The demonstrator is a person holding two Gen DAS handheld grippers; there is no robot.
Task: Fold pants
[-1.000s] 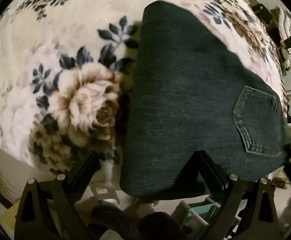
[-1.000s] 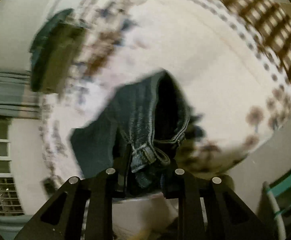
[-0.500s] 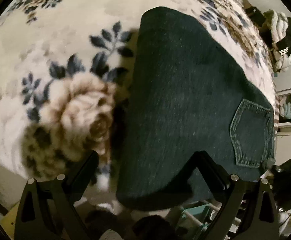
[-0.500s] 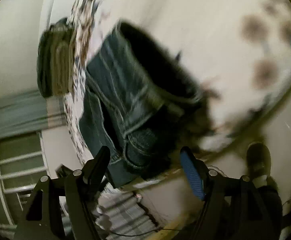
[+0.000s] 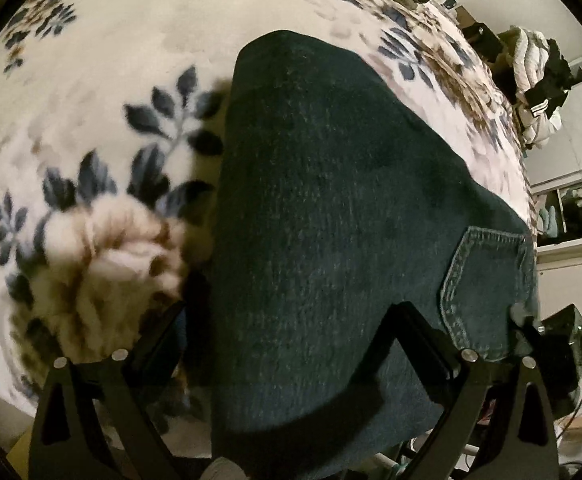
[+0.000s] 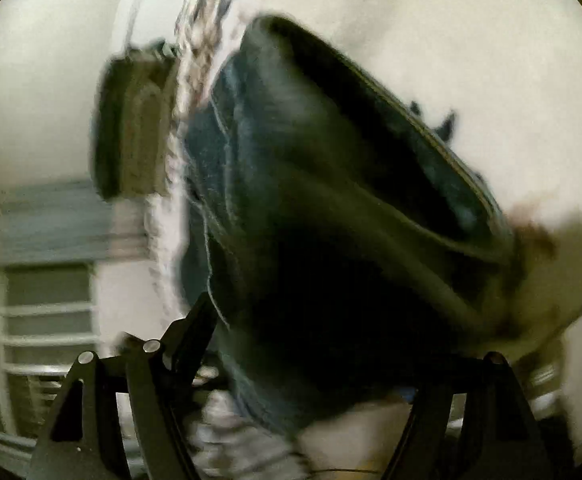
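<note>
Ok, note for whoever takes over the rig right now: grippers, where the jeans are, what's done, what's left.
Left gripper: open, over the jeans' near edge, gripping nothing.
Right gripper: jaws have just been opening; waist end between them, not pinched; view blurred.
Jeans: on the floral blanket, folded leg on leg, back pocket up.
Left: probably the crosswise folds.

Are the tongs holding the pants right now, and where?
No hold shows. The right tongs have just been opening around the pants waistband; the left tongs stand open over the folded end.
</note>
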